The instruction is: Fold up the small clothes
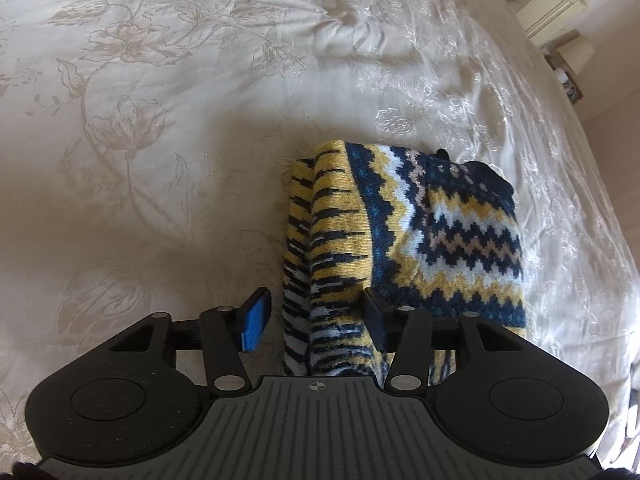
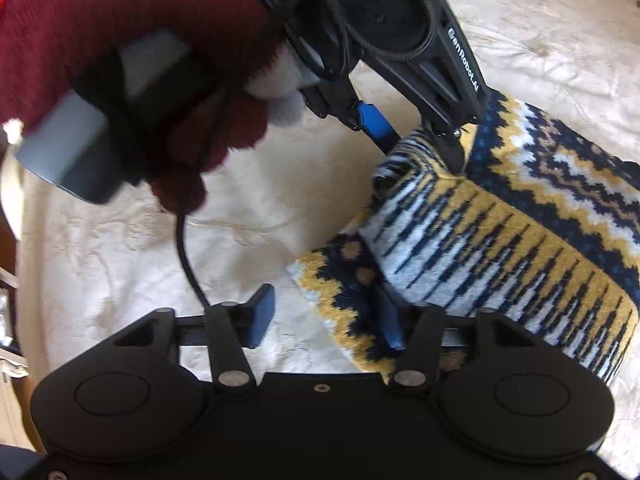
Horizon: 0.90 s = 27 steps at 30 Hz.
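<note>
Two grippers worked over one folded knitted garment [image 1: 404,236] that lay on a cream bedspread [image 1: 168,128] with a woven flower pattern. The garment was navy, yellow and white, with zigzag bands on its upper face and ribbed stripes along the folded edge. It sat toward the right of the bed in the left wrist view, close in front of the camera.

The left gripper [image 1: 316,316] pointed steeply down at the striped edge. Its jaws stood parted, with the folded edge between them; the blue pad on one finger [image 1: 254,320] was clear of the cloth, while the dark finger on the other side lay against the knit. Nothing was pinched.

The right gripper [image 2: 326,320] also had its jaws apart. One finger hung over bare bedspread and the other sat at the corner of a lower layer of the garment, without clamping it.

From the right wrist view, a hand in a dark red knitted glove [image 2: 132,68] gripped the left gripper's handle, a black cable trailing below it.
</note>
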Each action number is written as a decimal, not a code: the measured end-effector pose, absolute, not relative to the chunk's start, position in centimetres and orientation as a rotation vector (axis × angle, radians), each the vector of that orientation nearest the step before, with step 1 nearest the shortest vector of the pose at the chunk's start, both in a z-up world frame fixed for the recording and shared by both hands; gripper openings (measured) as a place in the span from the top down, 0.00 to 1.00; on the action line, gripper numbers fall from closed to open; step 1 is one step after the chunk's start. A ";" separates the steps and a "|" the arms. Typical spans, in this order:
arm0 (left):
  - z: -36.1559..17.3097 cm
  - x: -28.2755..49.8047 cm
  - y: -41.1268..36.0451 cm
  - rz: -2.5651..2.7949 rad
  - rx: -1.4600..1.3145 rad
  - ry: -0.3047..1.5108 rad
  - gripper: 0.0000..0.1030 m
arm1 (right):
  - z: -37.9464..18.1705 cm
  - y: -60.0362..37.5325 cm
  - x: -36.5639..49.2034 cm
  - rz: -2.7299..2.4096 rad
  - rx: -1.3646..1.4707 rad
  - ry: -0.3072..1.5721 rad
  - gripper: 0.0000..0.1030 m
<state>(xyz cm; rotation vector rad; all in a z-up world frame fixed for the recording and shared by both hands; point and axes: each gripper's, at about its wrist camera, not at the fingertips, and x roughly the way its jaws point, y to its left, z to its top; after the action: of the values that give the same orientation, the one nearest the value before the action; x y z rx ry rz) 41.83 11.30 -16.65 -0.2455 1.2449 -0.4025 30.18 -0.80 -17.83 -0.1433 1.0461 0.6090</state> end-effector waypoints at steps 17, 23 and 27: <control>-13.3 35.0 11.8 -0.460 -0.237 1.164 0.22 | -14.7 -12.3 26.0 0.325 0.295 1.027 0.07; -15.4 33.7 11.9 -0.432 -0.300 1.225 0.22 | -14.4 -17.2 27.0 0.216 0.438 1.001 0.05; -16.4 33.6 11.6 -0.425 -0.310 1.254 0.22 | -14.4 -19.7 29.1 0.185 0.510 0.985 0.03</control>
<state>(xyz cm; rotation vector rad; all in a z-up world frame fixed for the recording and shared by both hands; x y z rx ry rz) 33.58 11.61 -16.44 -0.3103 1.2543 -0.4250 29.15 -19.66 -14.39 0.5104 0.9848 0.1851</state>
